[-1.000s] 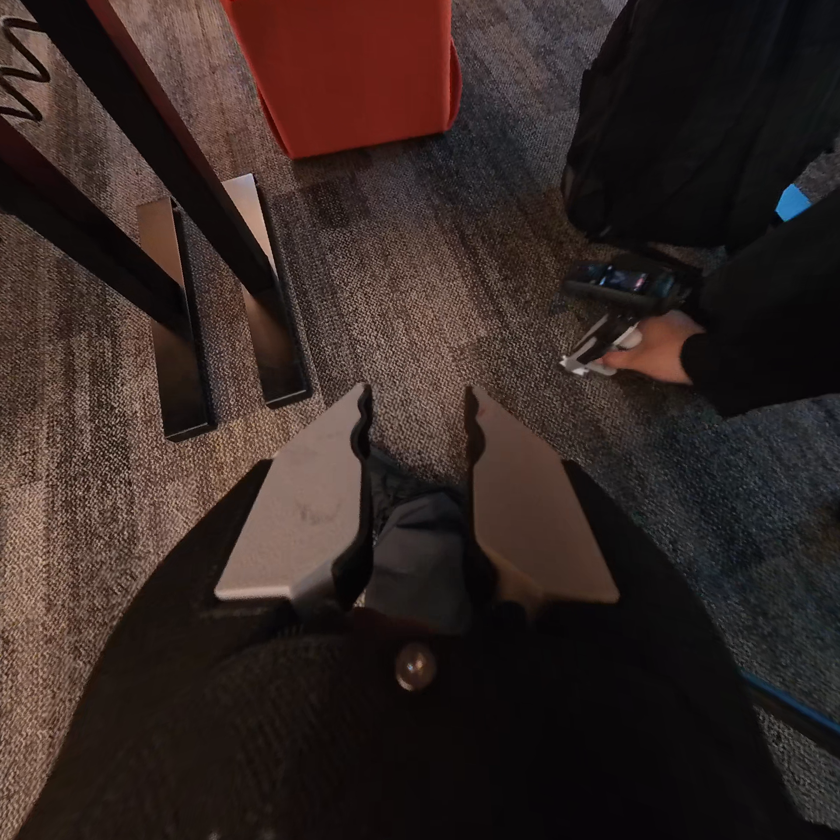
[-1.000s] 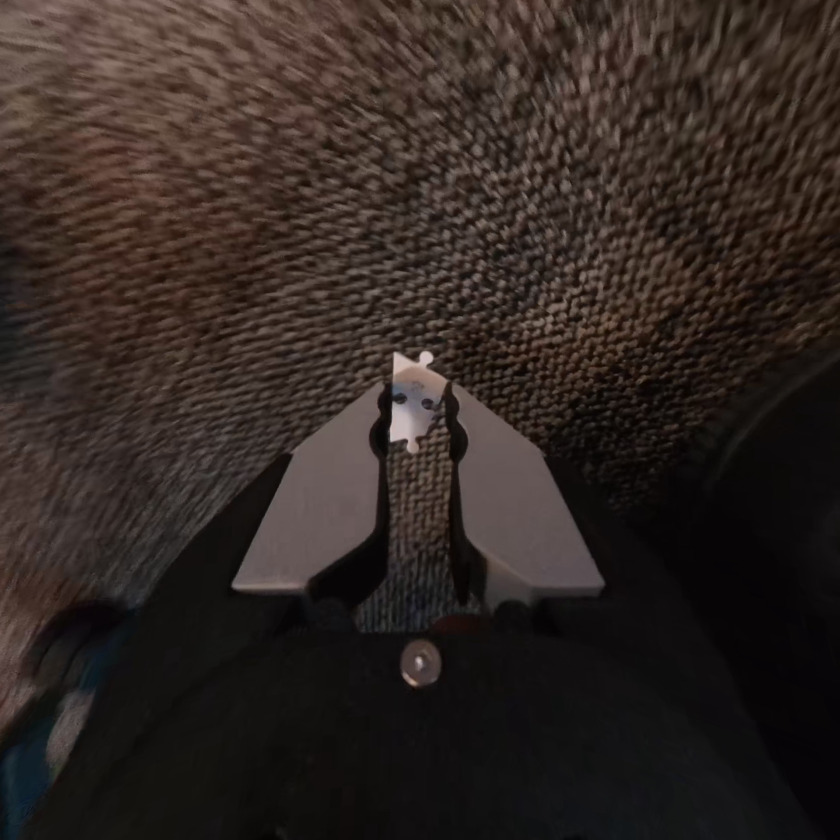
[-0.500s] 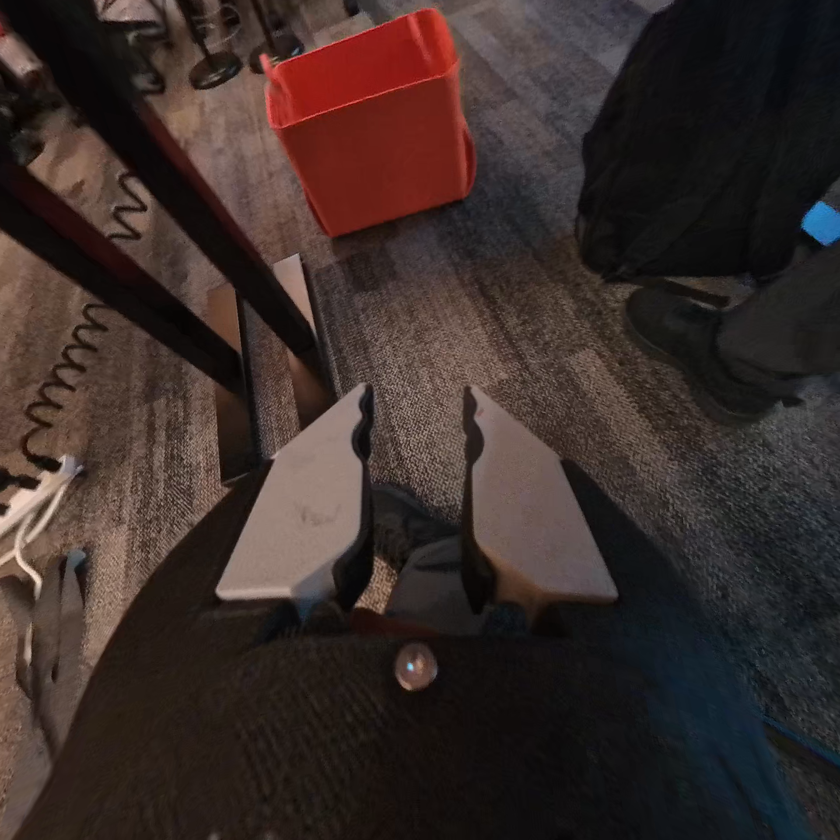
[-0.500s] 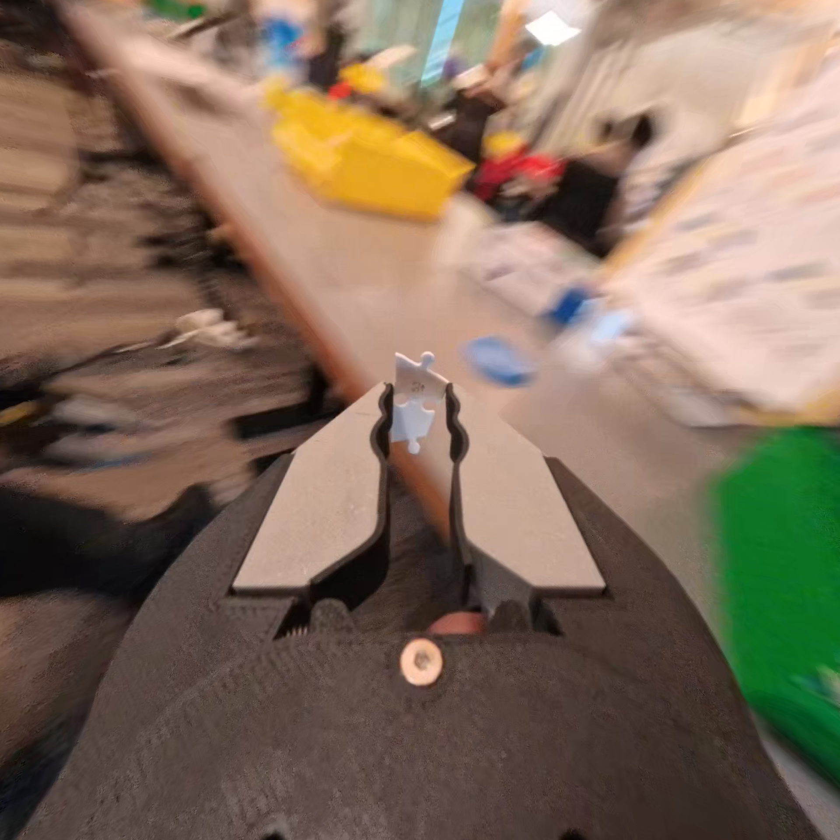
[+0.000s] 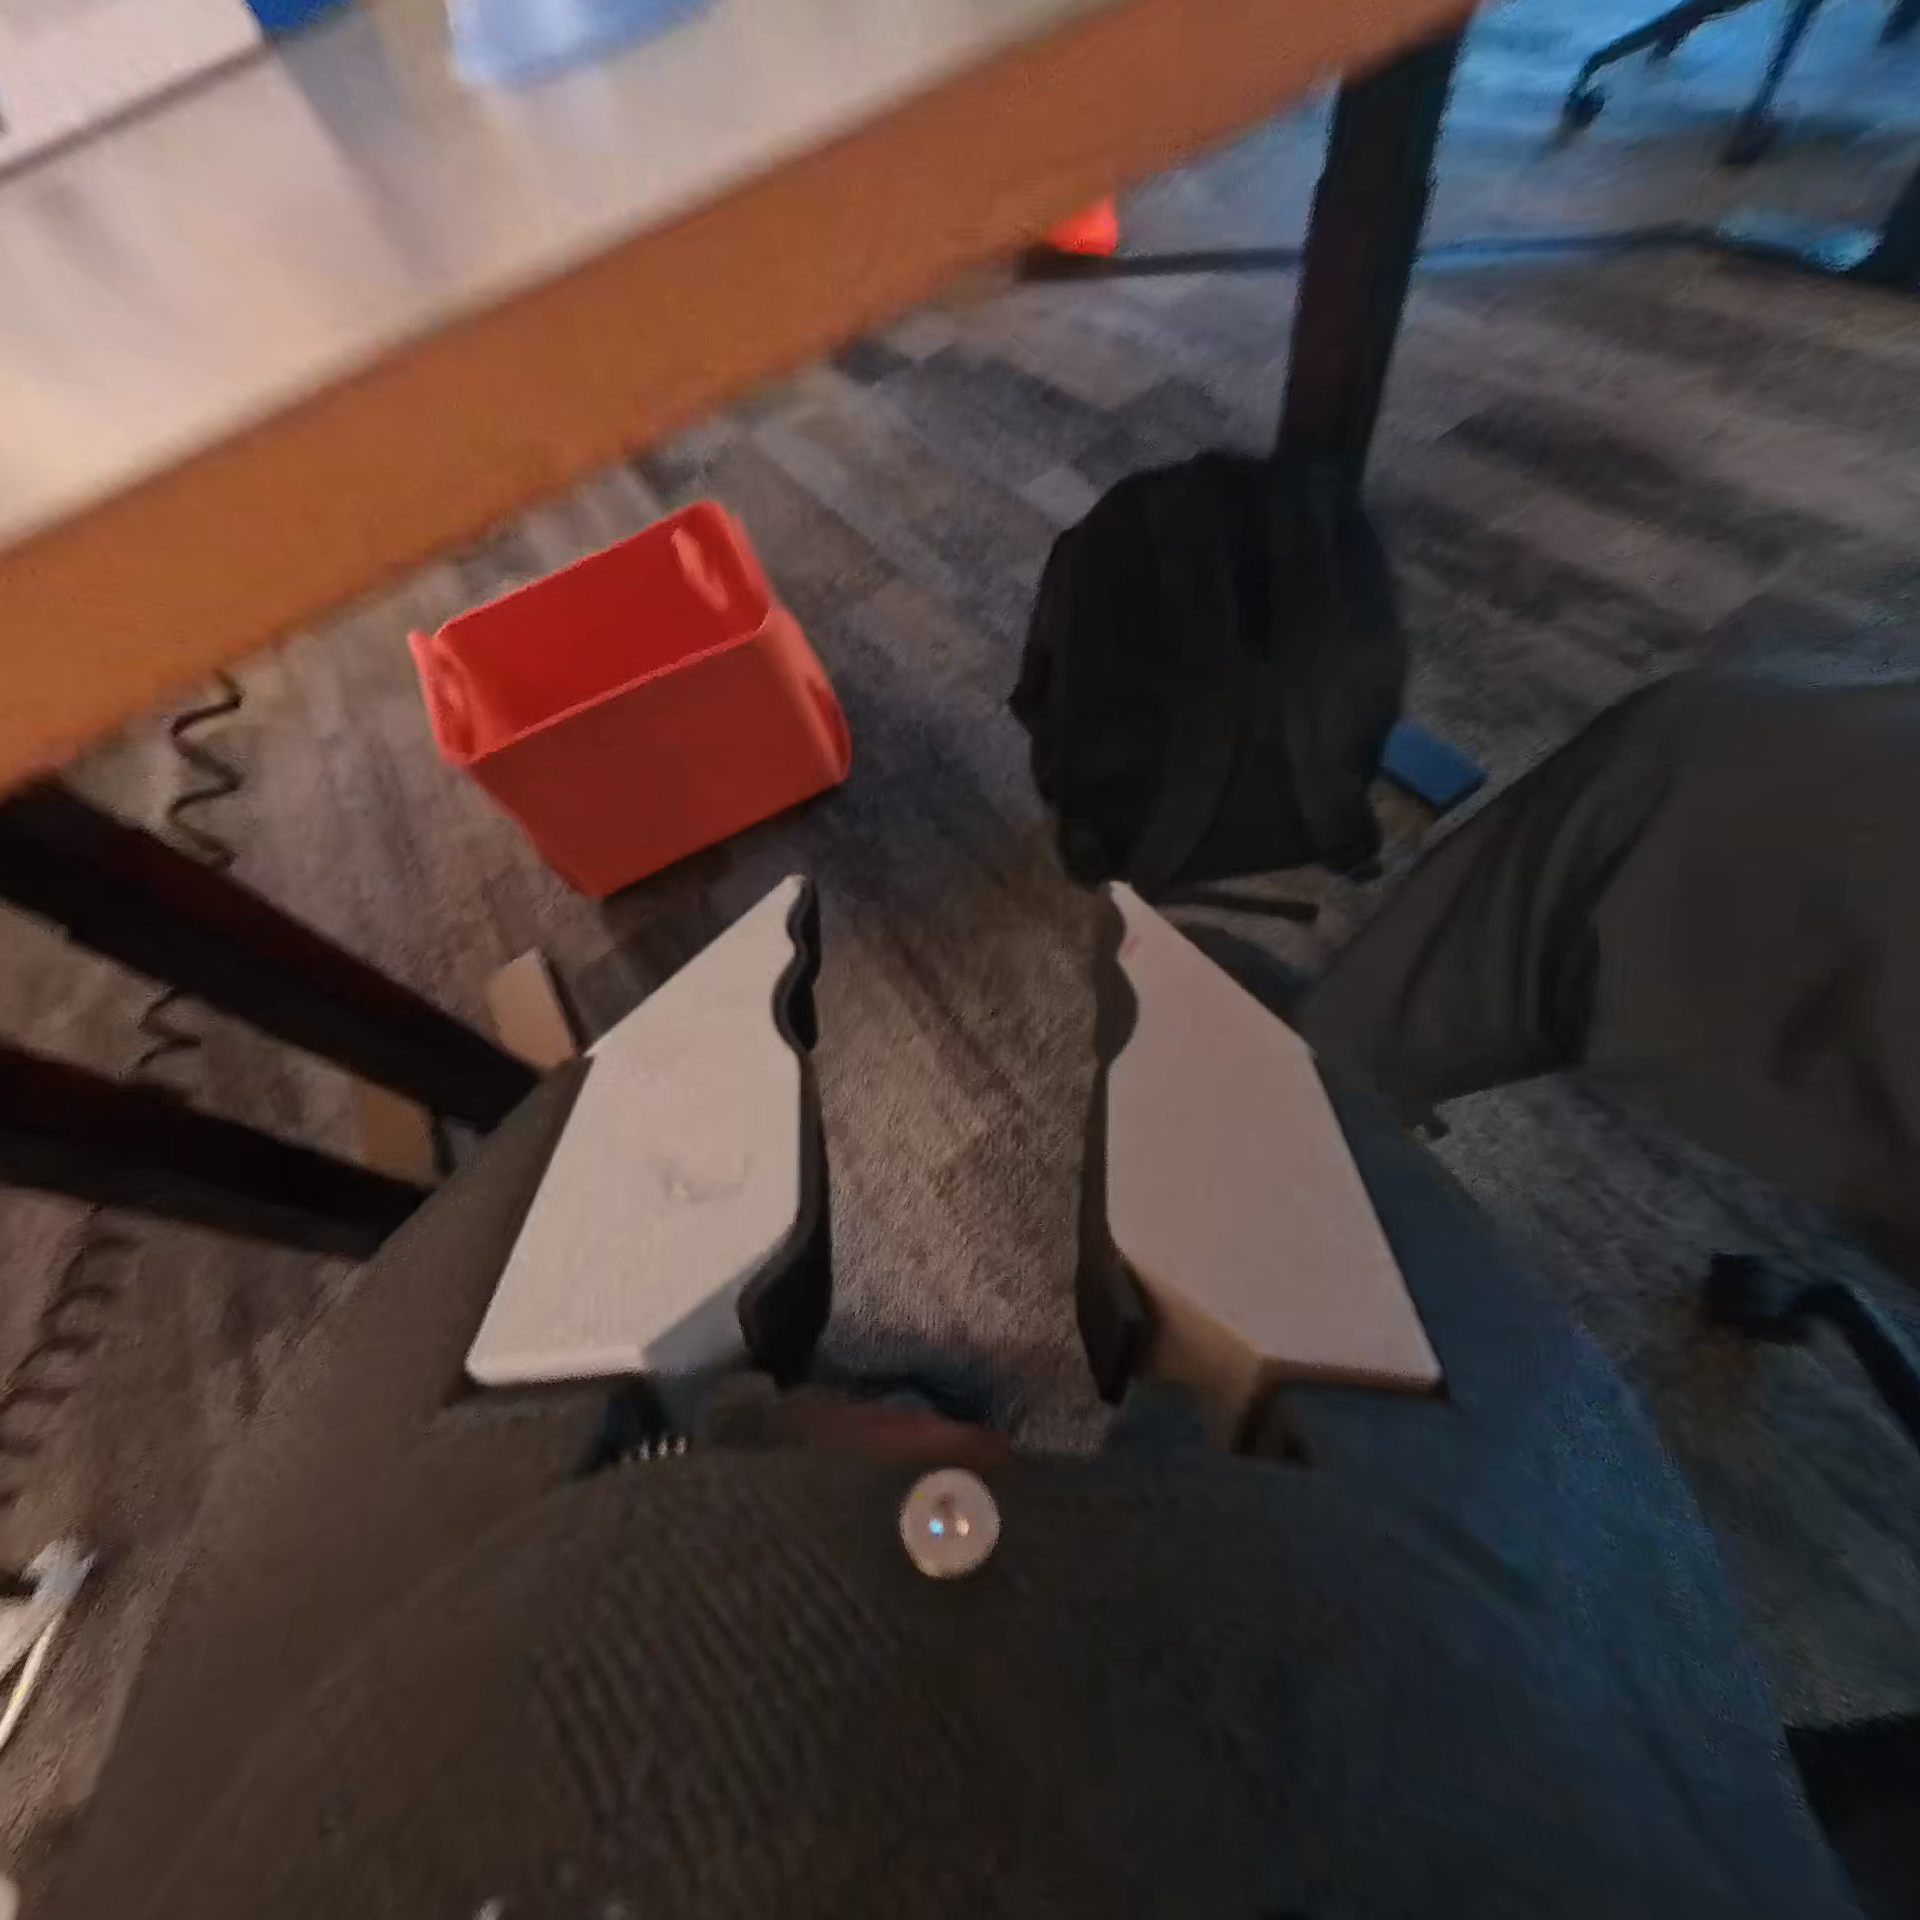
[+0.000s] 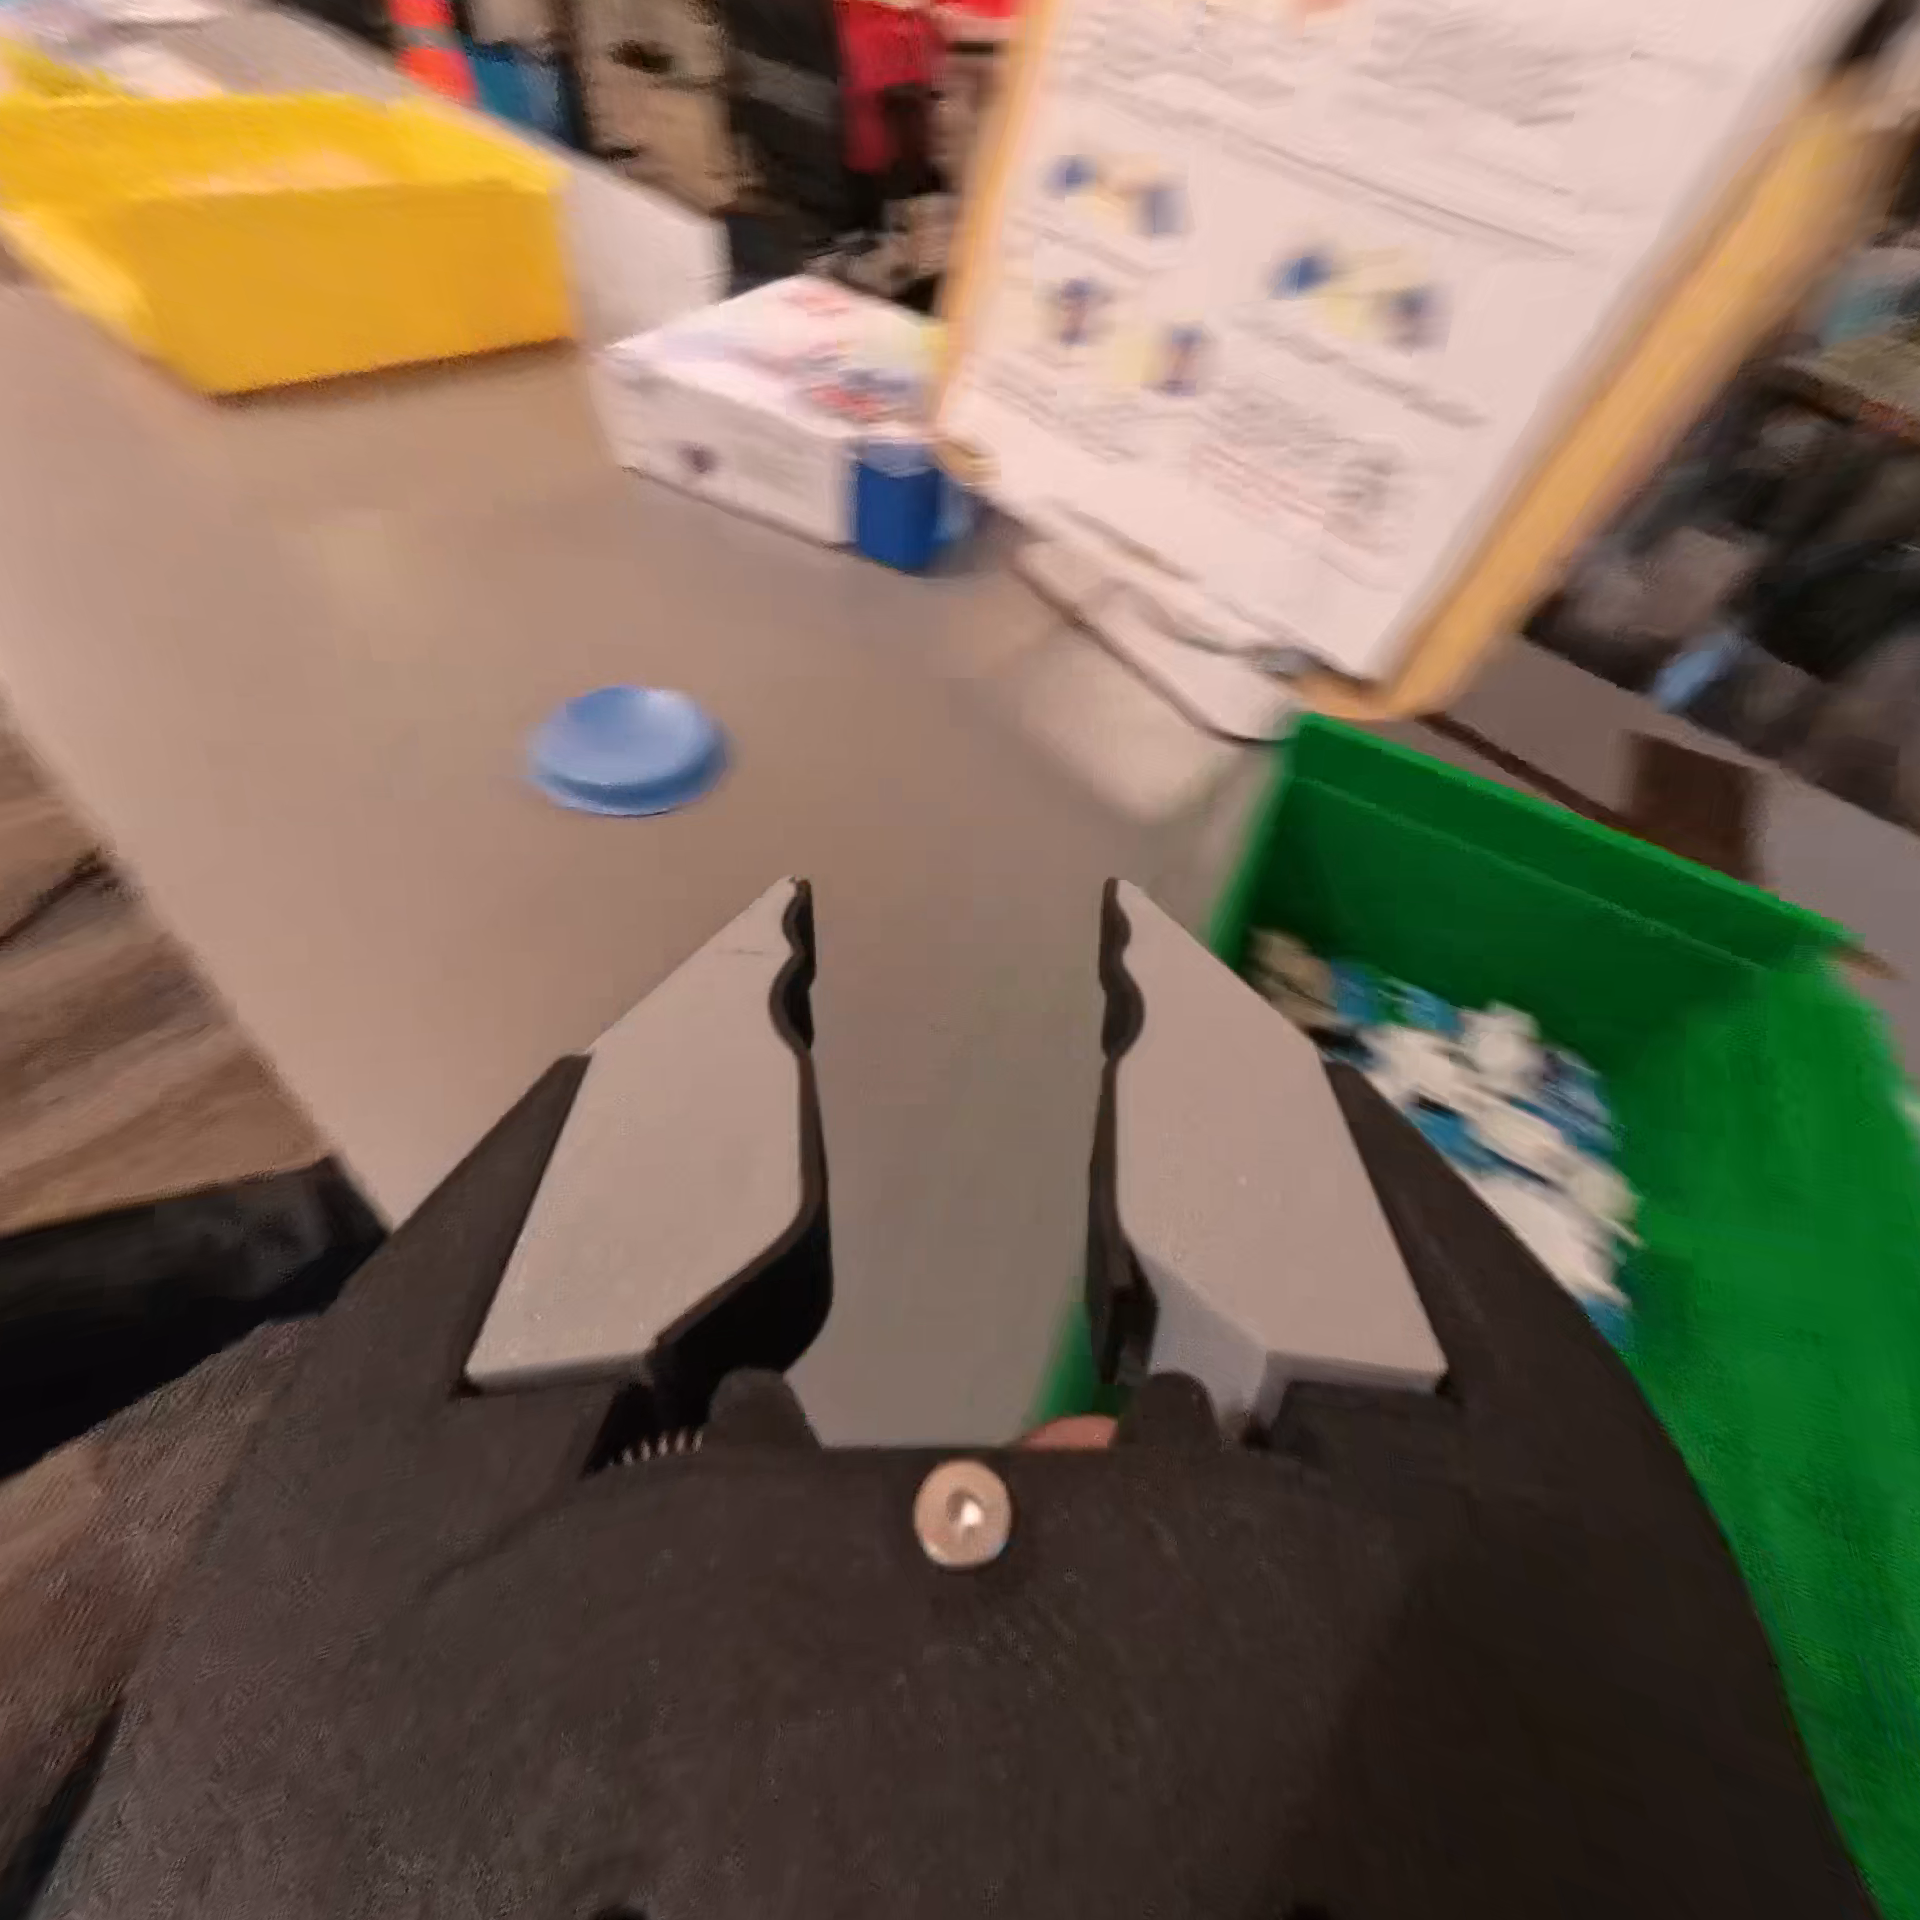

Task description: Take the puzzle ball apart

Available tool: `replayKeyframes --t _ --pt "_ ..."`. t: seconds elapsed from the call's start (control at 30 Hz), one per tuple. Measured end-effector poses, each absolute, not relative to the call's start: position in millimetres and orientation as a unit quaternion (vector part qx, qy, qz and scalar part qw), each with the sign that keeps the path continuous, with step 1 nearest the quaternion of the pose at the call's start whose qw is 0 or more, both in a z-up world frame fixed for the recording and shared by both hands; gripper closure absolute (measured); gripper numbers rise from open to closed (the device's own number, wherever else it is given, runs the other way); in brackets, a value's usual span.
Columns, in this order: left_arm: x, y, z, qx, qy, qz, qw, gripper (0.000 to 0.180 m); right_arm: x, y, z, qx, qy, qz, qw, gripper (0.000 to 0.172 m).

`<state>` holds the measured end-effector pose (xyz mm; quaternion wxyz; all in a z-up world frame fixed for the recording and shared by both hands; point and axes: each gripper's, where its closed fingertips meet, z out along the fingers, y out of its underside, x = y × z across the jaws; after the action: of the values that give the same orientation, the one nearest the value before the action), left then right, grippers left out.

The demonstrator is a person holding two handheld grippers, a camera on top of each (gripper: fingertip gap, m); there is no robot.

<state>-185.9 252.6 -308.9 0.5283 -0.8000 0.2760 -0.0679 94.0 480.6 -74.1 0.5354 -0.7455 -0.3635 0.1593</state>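
Fingers of the right gripper [image 6: 956, 914] are spread wide with nothing held, above the table [image 6: 312, 623] beside a green bin [image 6: 1558, 914] filled with blue-and-white pieces [image 6: 1475, 1081]. Nothing is held by the left gripper [image 5: 956, 925] either, spread wide over carpet [image 5: 935, 1091] near a red bin [image 5: 644, 717].

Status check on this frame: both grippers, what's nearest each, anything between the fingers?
Left gripper open, nothing between fingers, over carpet near red bin. Right gripper open, bare, above table beside green bin of puzzle pieces.

body: black textured housing | fingers [image 6: 665, 1174]: grey wedges, wavy black pads | screw [image 6: 961, 1512]: silver
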Motion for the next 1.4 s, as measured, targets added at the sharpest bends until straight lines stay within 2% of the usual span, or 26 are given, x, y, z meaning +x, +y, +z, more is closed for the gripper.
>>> replayKeyframes --t 0.1,0.2,0.3,0.37,0.43,0.47,0.53,0.63,0.7,0.83,0.93,0.97,1.0,1.1,1.17,1.3,1.4 --pt "-175 280 -247 -0.764 0.302 -0.118 0.558 0.129 -9 475 -130 -0.734 -0.455 0.187 0.469 0.103" --pt "-181 325 -188 -0.743 0.331 -0.121 0.569 0.126 -80 502 -173 -0.732 -0.500 0.172 0.430 0.096" --pt "-201 373 -161 -0.748 0.346 -0.116 0.555 0.125 -110 545 -196 -0.748 -0.499 0.112 0.424 0.090" --pt "-213 401 -159 -0.759 0.346 -0.119 0.539 0.126 -120 564 -216 -0.767 -0.490 0.103 0.401 0.090" --pt "-220 422 -163 -0.769 0.351 -0.137 0.516 0.126 -131 566 -224 -0.784 -0.475 0.147 0.373 0.113" --pt "-223 432 -166 -0.773 0.357 -0.142 0.505 0.126 -138 559 -225 -0.784 -0.479 0.183 0.349 0.117" --pt "-232 456 -172 -0.783 0.358 -0.136 0.490 0.126 -146 551 -218 -0.778 -0.481 0.230 0.333 0.091" --pt "-231 480 -190 -0.797 0.389 -0.154 0.435 0.126 -148 552 -202 -0.762 -0.473 0.267 0.353 0.089" --pt "-228 499 -200 -0.799 0.412 -0.152 0.410 0.125 -148 546 -208 -0.761 -0.488 0.271 0.331 0.084" --pt "-210 519 -215 -0.778 0.488 -0.168 0.359 0.124 -139 549 -239 -0.775 -0.509 0.206 0.313 0.060" --pt "-197 527 -230 -0.760 0.540 -0.169 0.320 0.123 -142 546 -239 -0.766 -0.516 0.213 0.319 0.062" --pt "-192 527 -234 -0.751 0.555 -0.178 0.309 0.123 -142 548 -238 -0.767 -0.510 0.214 0.325 0.069" --pt "-185 527 -233 -0.742 0.564 -0.195 0.305 0.125 -142 549 -236 -0.768 -0.506 0.216 0.328 0.086" --pt "-176 528 -235 -0.733 0.578 -0.218 0.287 0.125 -141 549 -236 -0.770 -0.502 0.216 0.329 0.087" --pt "-173 529 -234 -0.722 0.579 -0.222 0.306 0.124 -137 554 -230 -0.773 -0.488 0.214 0.345 0.087" --pt "-190 540 -232 -0.736 0.545 -0.202 0.347 0.124 -114 567 -187 -0.761 -0.442 0.223 0.419 0.088" --pt "-201 549 -231 -0.750 0.520 -0.185 0.365 0.131 -60 580 -123 -0.750 -0.396 0.174 0.500 0.087"
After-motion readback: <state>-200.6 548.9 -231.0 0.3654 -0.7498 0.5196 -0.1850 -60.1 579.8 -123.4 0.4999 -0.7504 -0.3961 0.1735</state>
